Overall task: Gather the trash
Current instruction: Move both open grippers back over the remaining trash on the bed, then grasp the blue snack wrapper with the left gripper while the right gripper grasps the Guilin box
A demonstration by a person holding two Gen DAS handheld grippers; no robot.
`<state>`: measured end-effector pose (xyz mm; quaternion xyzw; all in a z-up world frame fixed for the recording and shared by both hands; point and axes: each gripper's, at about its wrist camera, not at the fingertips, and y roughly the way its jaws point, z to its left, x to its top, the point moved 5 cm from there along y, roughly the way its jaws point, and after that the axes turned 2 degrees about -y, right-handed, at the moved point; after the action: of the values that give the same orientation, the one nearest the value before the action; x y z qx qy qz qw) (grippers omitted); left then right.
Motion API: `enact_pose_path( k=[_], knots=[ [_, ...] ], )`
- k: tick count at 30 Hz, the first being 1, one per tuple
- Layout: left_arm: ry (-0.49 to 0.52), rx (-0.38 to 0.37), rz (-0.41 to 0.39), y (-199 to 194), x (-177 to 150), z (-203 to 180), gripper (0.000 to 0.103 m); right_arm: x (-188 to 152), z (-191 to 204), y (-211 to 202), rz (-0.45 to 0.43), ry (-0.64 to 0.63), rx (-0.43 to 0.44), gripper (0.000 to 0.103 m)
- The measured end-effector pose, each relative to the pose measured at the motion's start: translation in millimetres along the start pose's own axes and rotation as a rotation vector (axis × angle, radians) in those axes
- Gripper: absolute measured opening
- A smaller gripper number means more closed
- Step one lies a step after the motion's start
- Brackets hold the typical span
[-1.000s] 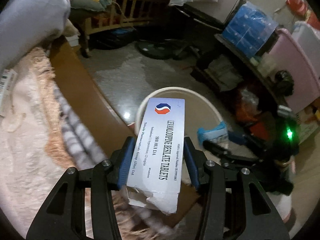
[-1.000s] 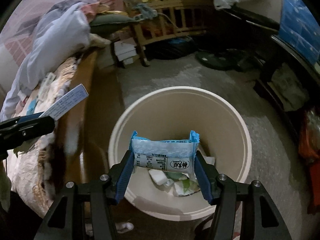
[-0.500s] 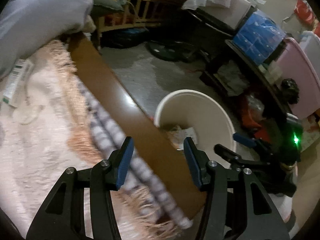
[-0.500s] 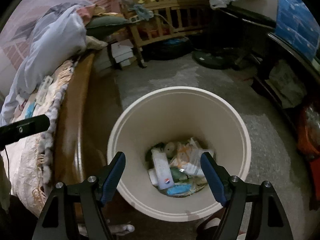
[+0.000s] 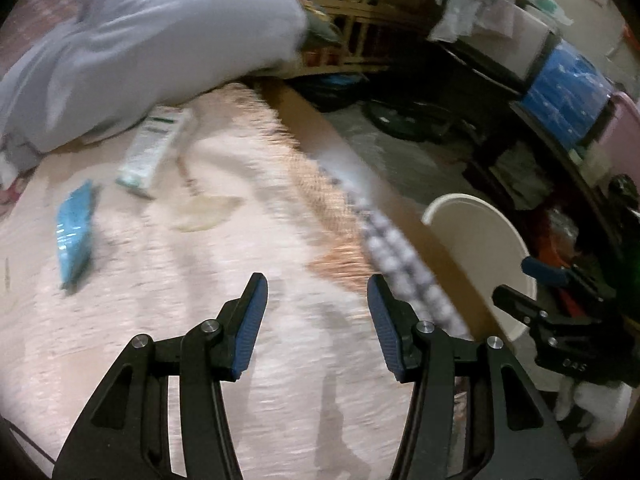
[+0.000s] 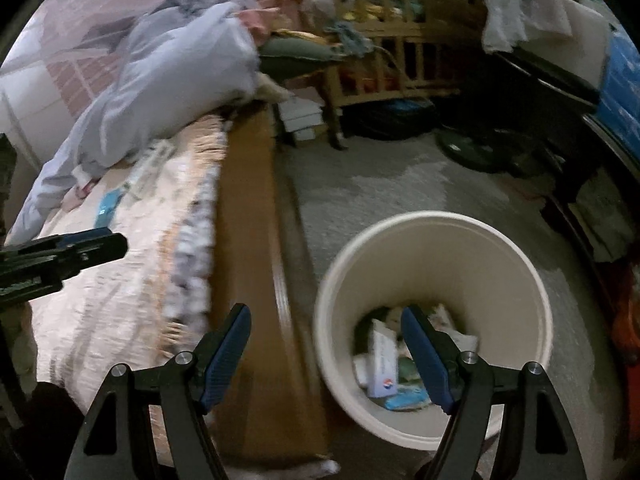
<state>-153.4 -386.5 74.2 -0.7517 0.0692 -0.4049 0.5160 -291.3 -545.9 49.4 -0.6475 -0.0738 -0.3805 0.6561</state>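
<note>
Two pieces of trash lie on the bed's pale blanket (image 5: 248, 280): a flat blue wrapper (image 5: 74, 236) and, just beyond it near the grey bedding (image 5: 152, 36), a long white-and-green box (image 5: 154, 150). Both look light; the wrapper is probably thin, soft and somewhat slippery, likely to crumple under a pinch, so it is best taken across its narrow width near the middle. The box seems stiffer but easily crushed, and a hold across its short sides near mid-length should keep it from tipping. A thin pale scrap (image 5: 206, 212) lies just beside the box; motion blur leaves it unclear what it is. The left gripper (image 5: 316, 320) hangs over the blanket with its fingers (image 5: 252, 328) apart and nothing between them, well short of either item. The right gripper (image 6: 326, 354) has its fingers spread too, also empty, over the bed's wooden side rail (image 6: 256, 264) and the rim of the cream bin (image 6: 436, 220) on the floor beside the bed. Inside the bin rest a white box (image 6: 382, 364) and other crumpled packets.
</note>
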Motion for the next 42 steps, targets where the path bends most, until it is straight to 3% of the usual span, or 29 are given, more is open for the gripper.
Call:
enact_pose_path(
  k=[12, 18, 28, 35, 39, 42],
  knots=[
    [-0.214, 0.106, -0.019, -20.7, -12.5, 134.6, 0.05, 26.2, 97.6, 35.4, 0.04, -0.112, 0.115, 0.075],
    [-0.324, 0.134, -0.036, -27.7, -14.0, 196.5, 0.05, 55.5, 147.0, 63.5, 0.058, -0.134, 0.171, 0.077],
    [-0.41, 0.137, -0.03, -14.5, -12.1, 253.3, 0.05, 130.1, 230.5, 133.8, 0.074, -0.129, 0.225, 0.078],
    [-0.466, 0.117, -0.03, 7.0, 5.2, 279.7, 0.05, 179.3, 270.6, 206.7, 0.099, -0.12, 0.15, 0.08],
    [-0.488, 0.108, -0.032, 27.2, 17.8, 287.5, 0.05, 188.6, 289.3, 235.3, 0.119, -0.144, 0.146, 0.08],
    [-0.498, 0.104, -0.031, 41.8, 26.5, 291.2, 0.05, 183.7, 303.5, 244.8, 0.135, -0.252, 0.138, 0.075]
  ],
)
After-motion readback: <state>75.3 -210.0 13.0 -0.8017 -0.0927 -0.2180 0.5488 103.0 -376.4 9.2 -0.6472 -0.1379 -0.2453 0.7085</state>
